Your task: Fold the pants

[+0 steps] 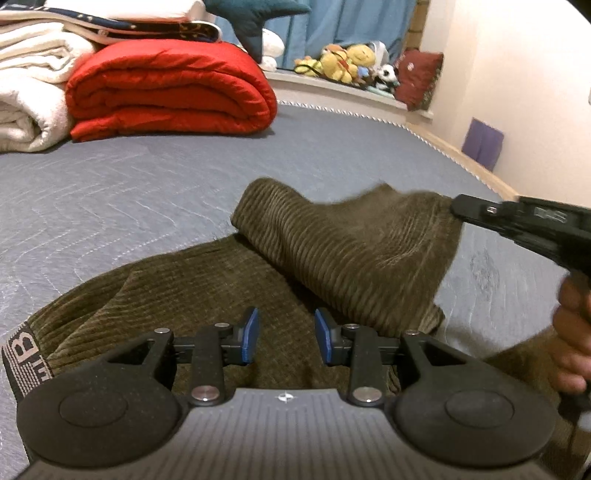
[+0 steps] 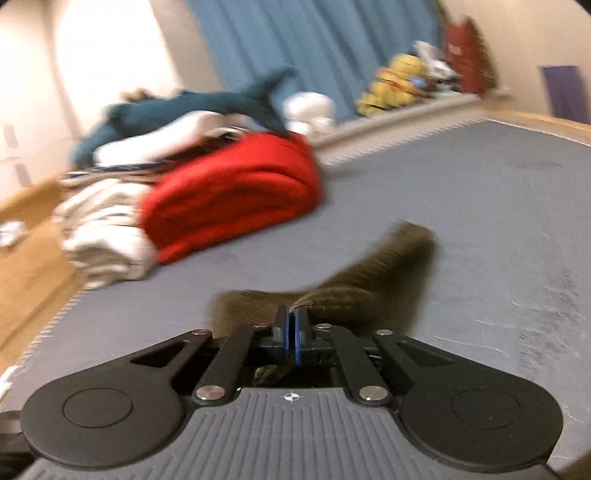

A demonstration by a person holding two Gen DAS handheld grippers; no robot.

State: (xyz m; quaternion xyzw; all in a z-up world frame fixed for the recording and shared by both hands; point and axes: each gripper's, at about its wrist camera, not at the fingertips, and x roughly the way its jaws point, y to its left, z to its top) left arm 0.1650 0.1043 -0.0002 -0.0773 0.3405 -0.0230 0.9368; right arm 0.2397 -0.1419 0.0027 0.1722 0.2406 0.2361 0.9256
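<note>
Olive-brown corduroy pants point(image 1: 229, 295) lie on the grey quilted mattress point(image 1: 147, 177), with a lettered waistband point(image 1: 22, 354) at the lower left. My left gripper point(image 1: 286, 336) is open just above the flat part of the pants, holding nothing. My right gripper point(image 1: 456, 208) comes in from the right, shut on the edge of a raised, folded-over part of the pants. In the blurred right wrist view the right gripper point(image 2: 291, 326) is shut on the pants point(image 2: 369, 284), which trail ahead of it above the mattress point(image 2: 443, 206).
A folded red quilt point(image 1: 170, 88) and white blankets point(image 1: 33, 85) are stacked at the far left of the mattress, with a teal star pillow point(image 1: 255, 18) behind. Plush toys point(image 1: 347, 61) line a ledge by the blue curtain. The wall stands to the right.
</note>
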